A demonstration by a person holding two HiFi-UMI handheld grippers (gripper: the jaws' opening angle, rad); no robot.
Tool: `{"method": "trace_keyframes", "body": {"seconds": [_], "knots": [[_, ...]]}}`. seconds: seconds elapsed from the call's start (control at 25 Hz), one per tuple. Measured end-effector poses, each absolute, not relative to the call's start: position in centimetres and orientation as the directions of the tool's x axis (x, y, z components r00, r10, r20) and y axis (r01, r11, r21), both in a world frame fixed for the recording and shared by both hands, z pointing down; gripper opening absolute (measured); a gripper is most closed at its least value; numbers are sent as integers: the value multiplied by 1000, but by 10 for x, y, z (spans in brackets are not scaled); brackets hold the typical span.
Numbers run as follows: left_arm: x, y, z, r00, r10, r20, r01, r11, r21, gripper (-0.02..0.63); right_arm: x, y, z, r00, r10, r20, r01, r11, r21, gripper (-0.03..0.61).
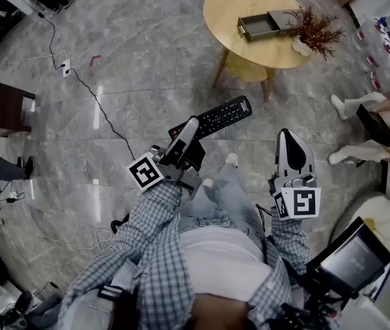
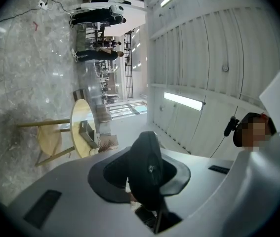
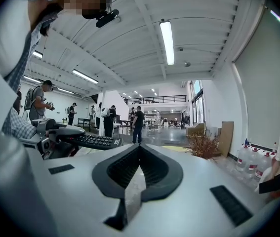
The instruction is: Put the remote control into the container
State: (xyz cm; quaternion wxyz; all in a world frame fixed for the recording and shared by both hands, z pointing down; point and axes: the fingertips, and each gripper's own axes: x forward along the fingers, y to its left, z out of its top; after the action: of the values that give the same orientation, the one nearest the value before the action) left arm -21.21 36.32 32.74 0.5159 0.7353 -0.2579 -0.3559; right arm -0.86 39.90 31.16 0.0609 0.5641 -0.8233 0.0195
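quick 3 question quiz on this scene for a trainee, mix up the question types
1. True or false: the remote control already lies in the container.
2. Which gripper holds the remote control? A left, B right, C neither.
3. Fill in: on the round table, beside the container, stands a dried ____.

Key: 1 false. 2 A, the left gripper is clamped on it. 3 plant.

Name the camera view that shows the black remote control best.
The head view: the black rectangular remote control shows full length, buttons up, clamped in the left gripper. The left gripper view shows only its dark end between the jaws; the right gripper view shows it sideways, at the left.
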Motion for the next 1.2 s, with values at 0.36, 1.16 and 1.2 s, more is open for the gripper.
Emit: {"method": "trace_keyframes", "body": {"seconds": [0.36,1.16,1.2], "knots": [[-170,305,328,600,-757,-257,-33,-344,938,89,33,336,320,-380,-918,116,-923,385,22,6],[-95,224,323,579,-780,-238,-69,-338,939,89,100,252,315,-441,-889,124,-883,455,113,6],[-94,223,324,579,-780,-238,-71,-338,938,89,102,251,315,-438,-891,121,-886,451,112,6]]}}
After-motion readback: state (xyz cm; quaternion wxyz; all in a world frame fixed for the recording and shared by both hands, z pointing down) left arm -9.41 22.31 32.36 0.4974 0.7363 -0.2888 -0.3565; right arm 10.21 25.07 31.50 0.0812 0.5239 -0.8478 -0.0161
